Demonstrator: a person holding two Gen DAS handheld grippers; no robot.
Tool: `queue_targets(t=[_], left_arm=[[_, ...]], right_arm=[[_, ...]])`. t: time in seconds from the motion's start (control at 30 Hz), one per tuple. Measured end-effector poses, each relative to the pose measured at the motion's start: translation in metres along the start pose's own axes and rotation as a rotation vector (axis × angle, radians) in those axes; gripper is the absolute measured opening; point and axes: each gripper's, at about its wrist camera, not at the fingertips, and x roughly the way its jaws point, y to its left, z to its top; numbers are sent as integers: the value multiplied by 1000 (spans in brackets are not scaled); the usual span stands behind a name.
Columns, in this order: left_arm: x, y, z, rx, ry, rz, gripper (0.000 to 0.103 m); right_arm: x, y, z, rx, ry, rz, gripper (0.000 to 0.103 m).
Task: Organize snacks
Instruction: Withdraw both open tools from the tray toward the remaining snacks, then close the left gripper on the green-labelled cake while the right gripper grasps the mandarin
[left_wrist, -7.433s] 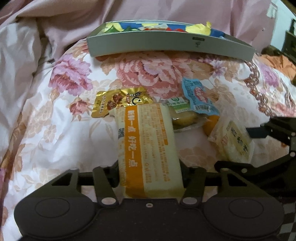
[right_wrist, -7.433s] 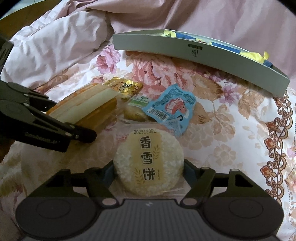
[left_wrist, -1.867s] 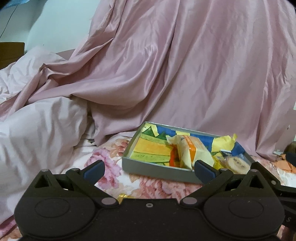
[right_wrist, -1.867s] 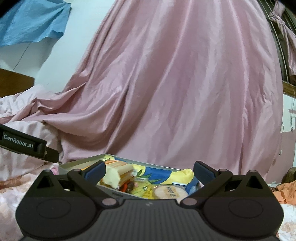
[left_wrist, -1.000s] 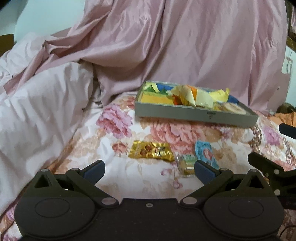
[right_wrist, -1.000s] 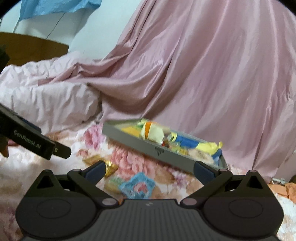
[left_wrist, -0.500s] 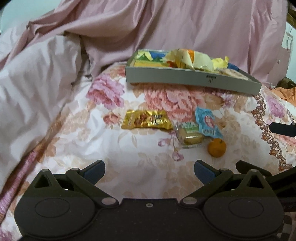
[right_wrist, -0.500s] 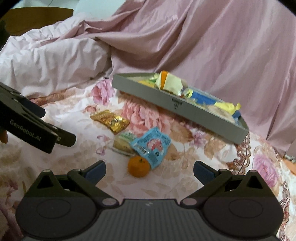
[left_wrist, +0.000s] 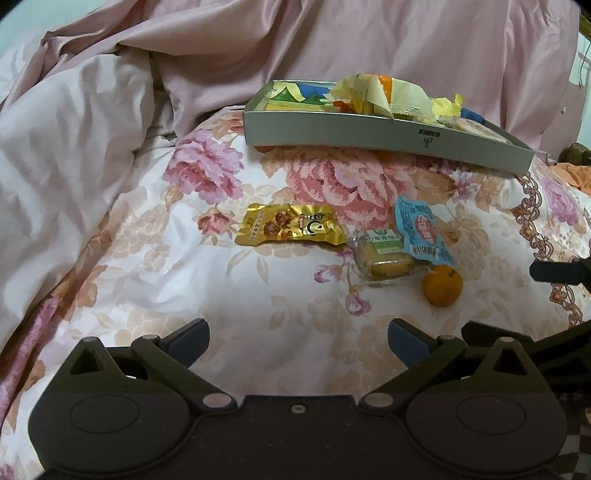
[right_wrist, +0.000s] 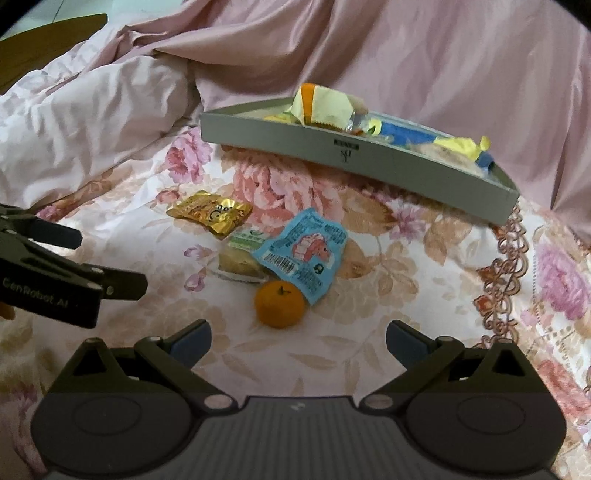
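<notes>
Both grippers are back over the floral bedspread (left_wrist: 155, 280), empty. The left gripper (left_wrist: 297, 338) has its jaws spread wide with nothing between them; the right gripper (right_wrist: 297, 338) likewise, wide open and holding nothing.

Change since a few seconds ago: the long orange-and-cream packet (left_wrist: 388, 94) and the round rice cracker (right_wrist: 448, 157), each clamped in a gripper back then, now lie in the grey tray (left_wrist: 369, 131) at the far edge of the bedspread. The packet stands proud above the tray rim; the cracker sits toward the tray's right end, partly hidden. Two items delivered, then.

Still loose on the bedspread, in a cluster on the near side of the tray:
- gold snack packet (left_wrist: 290, 225), leftmost, lying flat.
- clear-wrapped cake with green label (left_wrist: 384, 256), just beside the gold packet.
- blue packet (right_wrist: 304, 254), overlapping the cake's right side.
- small orange (right_wrist: 279, 304), nearest the grippers, touching the blue packet's lower corner.

Judgement: task roughly a third done; four items remain. The right gripper is lined up almost straight behind the orange, the left is aimed left of the cluster, nearer the gold packet. Those look the likely next pair. The orange is round and may roll on soft bedding.
</notes>
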Motion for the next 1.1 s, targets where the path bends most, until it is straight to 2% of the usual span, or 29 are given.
queue_targets(t=[0.37, 0.87, 1.1], left_arm=[[19, 1, 11, 2, -35, 13, 102], [49, 3, 24, -84, -53, 15, 102], [56, 2, 24, -102, -54, 23, 102]], right_arm=[[29, -2, 12, -50, 32, 29, 103], [55, -14, 14, -22, 56, 22, 103], [61, -16, 16, -23, 51, 14, 96]])
